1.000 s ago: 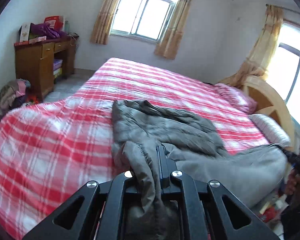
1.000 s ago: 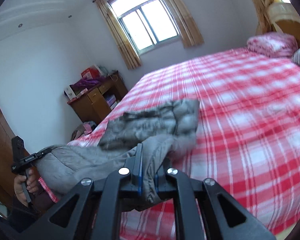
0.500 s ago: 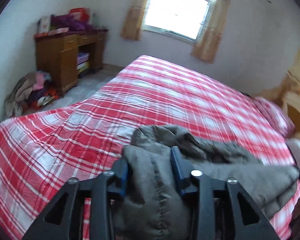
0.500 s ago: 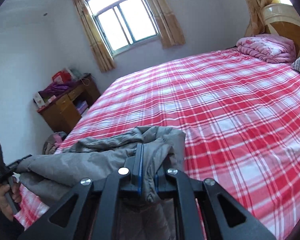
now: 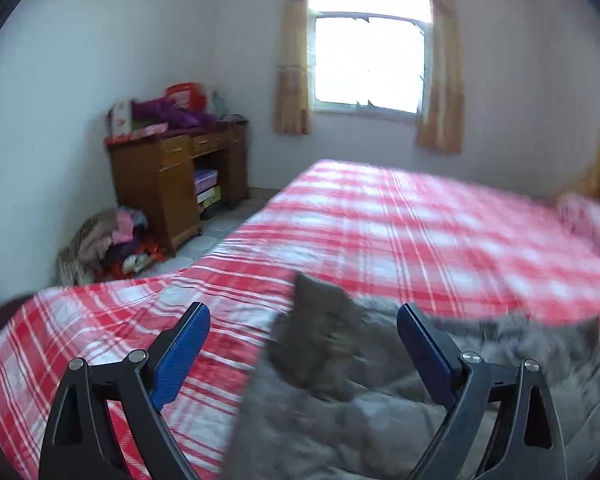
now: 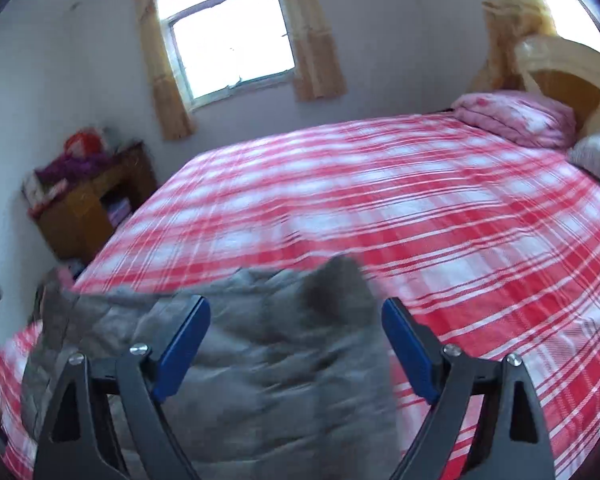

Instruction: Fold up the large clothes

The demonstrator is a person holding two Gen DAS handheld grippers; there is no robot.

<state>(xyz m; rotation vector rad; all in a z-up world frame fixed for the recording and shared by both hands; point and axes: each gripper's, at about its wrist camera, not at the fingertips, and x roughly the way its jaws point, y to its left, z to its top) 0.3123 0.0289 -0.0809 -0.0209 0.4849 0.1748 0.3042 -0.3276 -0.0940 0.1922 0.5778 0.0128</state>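
While both pairs of jaws have just been opening, the grey padded coat (image 5: 380,408) lies dropped on the red plaid bed (image 5: 420,240), no longer gripped by either tool. The left hand-held gripper (image 5: 302,344) stands wide open, its blue pads clear of the cloth on either side, with a bunched corner of the coat between and just ahead of them. The right hand-held gripper (image 6: 296,340) is likewise spread wide; the coat lies between and under its fingers, and no pad presses on it.

As far as these blurred views show, one fold seems to have been laid: the coat sits as a doubled heap near the bed edge closest to the person, stretching from the left tool across to the right one, with a raised flap of cloth ahead of each. I judge the task partly done. The heap looks lumpy rather than flat, and whether sleeves are tucked in I cannot tell. Left, by my reading, are smoothing this layer and at least one more fold to make a compact bundle. Ahead of both tools the rest of the bed lies bare.
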